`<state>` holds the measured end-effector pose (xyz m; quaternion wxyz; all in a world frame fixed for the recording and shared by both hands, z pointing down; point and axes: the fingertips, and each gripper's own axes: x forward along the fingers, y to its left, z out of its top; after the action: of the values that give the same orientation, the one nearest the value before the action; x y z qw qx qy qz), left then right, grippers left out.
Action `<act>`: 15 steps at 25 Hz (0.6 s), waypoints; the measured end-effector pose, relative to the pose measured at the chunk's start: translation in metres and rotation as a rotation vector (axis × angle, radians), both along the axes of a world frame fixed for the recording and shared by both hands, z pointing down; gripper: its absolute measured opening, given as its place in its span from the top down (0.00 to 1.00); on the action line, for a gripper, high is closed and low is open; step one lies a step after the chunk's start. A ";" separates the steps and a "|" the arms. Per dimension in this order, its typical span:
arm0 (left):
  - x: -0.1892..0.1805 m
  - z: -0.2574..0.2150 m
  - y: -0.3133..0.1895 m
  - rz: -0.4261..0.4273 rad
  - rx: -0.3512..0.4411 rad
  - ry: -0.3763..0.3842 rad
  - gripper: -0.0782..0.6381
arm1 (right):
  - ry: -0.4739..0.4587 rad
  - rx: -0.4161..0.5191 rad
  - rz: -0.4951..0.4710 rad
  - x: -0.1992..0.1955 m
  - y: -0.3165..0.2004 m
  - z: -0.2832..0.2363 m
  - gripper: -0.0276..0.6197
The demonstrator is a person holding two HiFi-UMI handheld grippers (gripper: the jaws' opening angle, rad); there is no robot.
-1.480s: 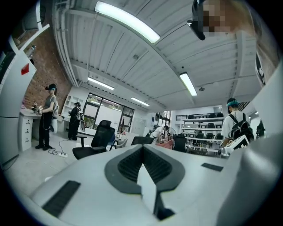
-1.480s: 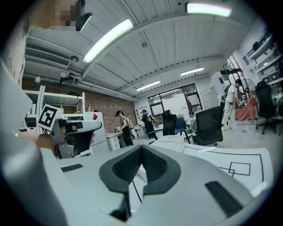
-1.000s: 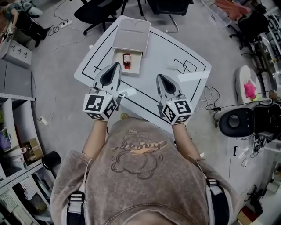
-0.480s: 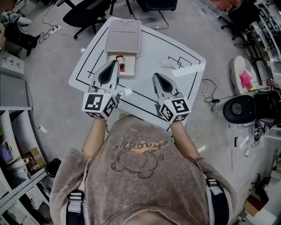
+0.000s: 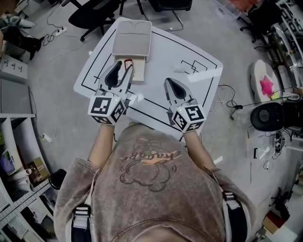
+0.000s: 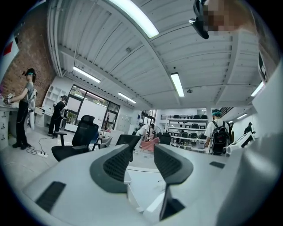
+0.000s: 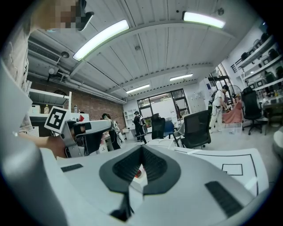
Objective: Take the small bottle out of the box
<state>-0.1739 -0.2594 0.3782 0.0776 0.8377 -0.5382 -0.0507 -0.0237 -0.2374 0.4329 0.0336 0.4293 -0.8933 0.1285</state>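
Observation:
The small bottle (image 5: 128, 62), red with a white label, lies in the open white box (image 5: 138, 72) at the table's far left. The box's lid (image 5: 132, 38) is folded back behind it. My left gripper (image 5: 121, 72) hovers over the box's near end, just short of the bottle. Its jaws are opening and nothing is between them (image 6: 141, 160). My right gripper (image 5: 170, 83) hangs over the table's middle with its jaws shut and empty (image 7: 141, 149). In the right gripper view a bit of the red bottle (image 7: 138, 173) shows behind the jaws, and the left gripper (image 7: 84, 132) is at the left.
The white table (image 5: 161, 56) has black lines drawn on it and a strip of tape (image 5: 203, 74) at its right. Office chairs (image 5: 92, 12) stand beyond its far edge. A shelf unit (image 5: 14, 156) and a power strip (image 5: 56, 32) are to the left.
My left gripper has moved forward over the box's near end and its jaws have spread apart. The right gripper has stayed shut in the same place.

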 end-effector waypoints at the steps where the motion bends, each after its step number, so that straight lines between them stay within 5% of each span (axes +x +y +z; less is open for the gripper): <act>1: 0.002 0.002 -0.002 0.005 -0.009 0.001 0.64 | 0.000 -0.002 -0.001 0.001 0.000 0.001 0.96; 7: 0.003 0.014 -0.014 0.016 -0.058 -0.042 0.50 | -0.004 -0.011 -0.007 0.002 0.000 0.004 0.96; 15: -0.005 0.046 -0.047 0.001 -0.152 -0.120 0.48 | -0.014 -0.018 -0.015 0.005 -0.001 0.008 0.96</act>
<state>-0.1787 -0.3067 0.4244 0.1083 0.8313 -0.5436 0.0406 -0.0182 -0.2382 0.4407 0.0321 0.4213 -0.8956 0.1392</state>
